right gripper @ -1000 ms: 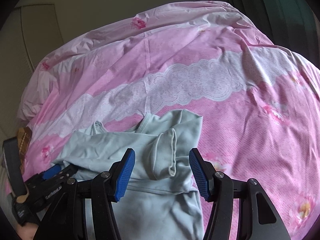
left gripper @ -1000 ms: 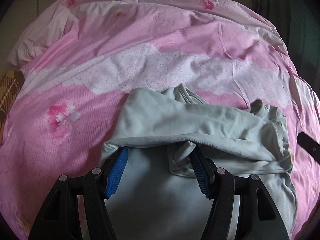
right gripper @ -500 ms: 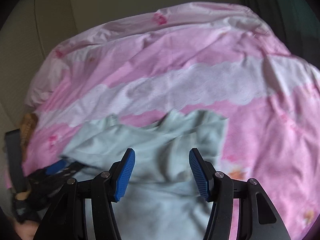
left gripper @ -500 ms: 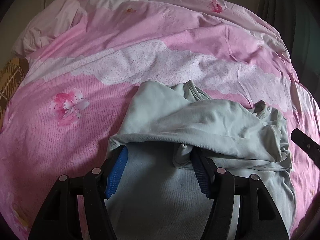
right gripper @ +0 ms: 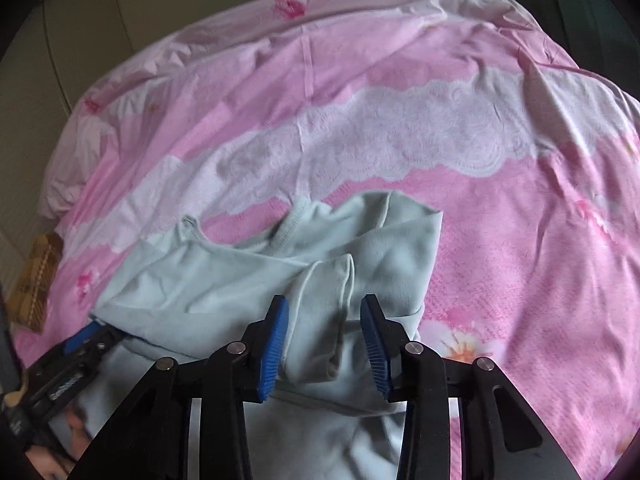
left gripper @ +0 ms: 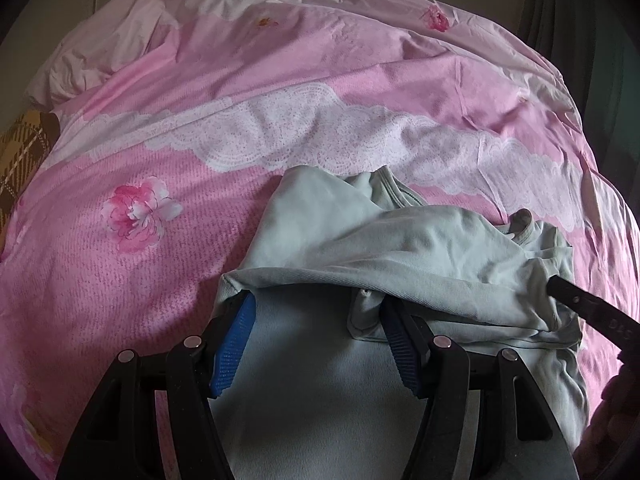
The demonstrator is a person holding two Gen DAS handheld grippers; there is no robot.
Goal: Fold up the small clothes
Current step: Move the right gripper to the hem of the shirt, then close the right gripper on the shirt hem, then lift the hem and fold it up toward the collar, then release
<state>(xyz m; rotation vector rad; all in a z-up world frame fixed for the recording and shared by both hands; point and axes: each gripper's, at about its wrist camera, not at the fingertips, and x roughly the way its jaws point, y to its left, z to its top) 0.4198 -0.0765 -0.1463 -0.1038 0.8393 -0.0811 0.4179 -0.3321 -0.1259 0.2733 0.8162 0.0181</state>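
Underneath everything lies a bed covered by a pink bedsheet (left gripper: 120,280) printed with flowers and a white lace-pattern band; a beige wall (right gripper: 80,40) stands behind it and a dark green curtain (left gripper: 600,40) hangs at the far right. The left tongs (left gripper: 316,316) stand apart, their tips tucked under a raised fold of the pale green garment (left gripper: 400,248), which drapes over both blue pads; nothing is pinched between them. The right tongs (right gripper: 324,316) also stand apart, with a folded sleeve (right gripper: 328,300) of the garment lying between the pads. The garment lies crumpled mid-bed. A brown plaid cloth (left gripper: 20,160) shows at the bed's left edge.
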